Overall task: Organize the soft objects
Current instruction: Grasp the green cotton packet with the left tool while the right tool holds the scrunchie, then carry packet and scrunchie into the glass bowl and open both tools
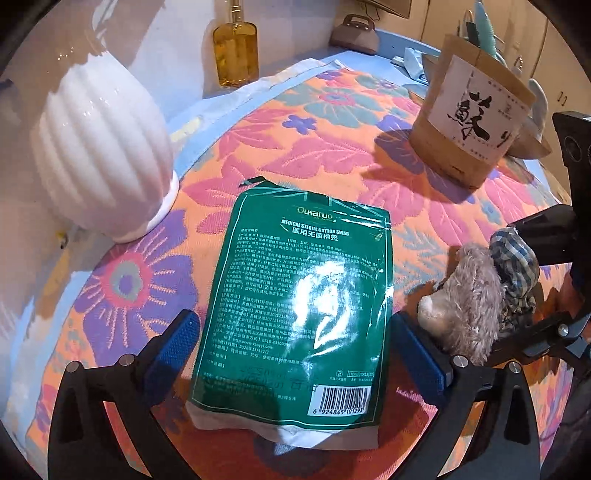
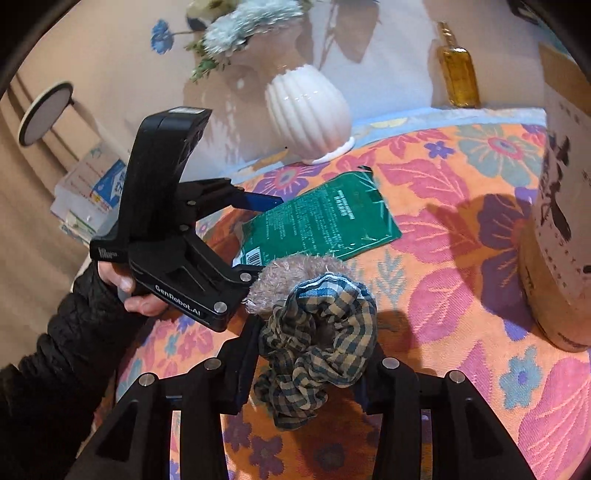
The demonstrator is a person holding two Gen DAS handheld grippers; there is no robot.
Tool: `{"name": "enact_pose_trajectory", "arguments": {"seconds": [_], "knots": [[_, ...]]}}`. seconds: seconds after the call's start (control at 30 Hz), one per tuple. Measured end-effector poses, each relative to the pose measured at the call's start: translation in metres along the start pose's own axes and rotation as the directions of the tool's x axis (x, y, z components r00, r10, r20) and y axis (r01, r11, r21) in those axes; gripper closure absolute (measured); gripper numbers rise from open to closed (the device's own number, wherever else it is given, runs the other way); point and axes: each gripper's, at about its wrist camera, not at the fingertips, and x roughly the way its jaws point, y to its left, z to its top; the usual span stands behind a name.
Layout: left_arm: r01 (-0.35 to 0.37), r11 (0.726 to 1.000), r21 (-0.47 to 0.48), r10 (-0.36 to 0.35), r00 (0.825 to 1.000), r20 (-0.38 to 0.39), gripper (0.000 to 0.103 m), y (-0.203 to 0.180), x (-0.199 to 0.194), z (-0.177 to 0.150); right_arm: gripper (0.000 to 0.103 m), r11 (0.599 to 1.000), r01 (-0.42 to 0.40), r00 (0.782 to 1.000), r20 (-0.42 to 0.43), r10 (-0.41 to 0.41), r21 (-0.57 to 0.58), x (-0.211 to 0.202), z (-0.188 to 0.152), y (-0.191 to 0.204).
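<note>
A green cotton swab packet lies flat on the floral cloth, between the spread blue-padded fingers of my left gripper, which is open around it. It also shows in the right wrist view. My right gripper is shut on a plush toy with a grey furry body and a checked cloth part. The toy shows at the right of the left wrist view, just beside the left gripper's right finger. The left gripper is held in a hand at the left of the right wrist view.
A white ribbed vase stands at the left, a bottle of yellow liquid at the back. A brown paper bag with black characters stands at the right. A small grey bag sits far back.
</note>
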Motion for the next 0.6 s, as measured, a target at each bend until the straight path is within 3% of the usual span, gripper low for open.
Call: {"name": "enact_pose_trajectory", "arguments": {"seconds": [0.07, 0.17, 0.37, 0.5, 0.6], "knots": [[0.002, 1.0, -0.026, -0.001, 1.0, 0.029, 0.034, 0.006, -0.008, -0.002, 0.061, 1.0, -0.018, 1.0, 0.004, 0.018, 0.011, -0.002, 0.0, -0.003], [0.031, 0.99, -0.138, -0.021, 0.997, 0.073, 0.059, 0.024, -0.019, -0.007, 0.061, 0.999, -0.028, 0.999, 0.036, 0.028, -0.017, -0.008, 0.0, 0.003], [-0.017, 0.956, -0.292, 0.074, 0.98, 0.186, 0.062, 0.004, -0.07, -0.044, 0.061, 0.999, 0.028, 0.998, 0.063, -0.026, -0.037, -0.014, -0.003, 0.012], [-0.114, 0.923, -0.367, 0.186, 0.968, 0.167, 0.062, -0.026, -0.106, -0.067, 0.061, 0.999, 0.045, 0.997, 0.058, -0.044, -0.005, -0.023, -0.011, 0.021], [-0.149, 0.902, -0.405, 0.224, 0.964, 0.144, 0.06, -0.052, -0.13, -0.089, 0.061, 0.999, 0.016, 0.998, 0.058, -0.018, 0.029, -0.036, -0.02, 0.03]]}}
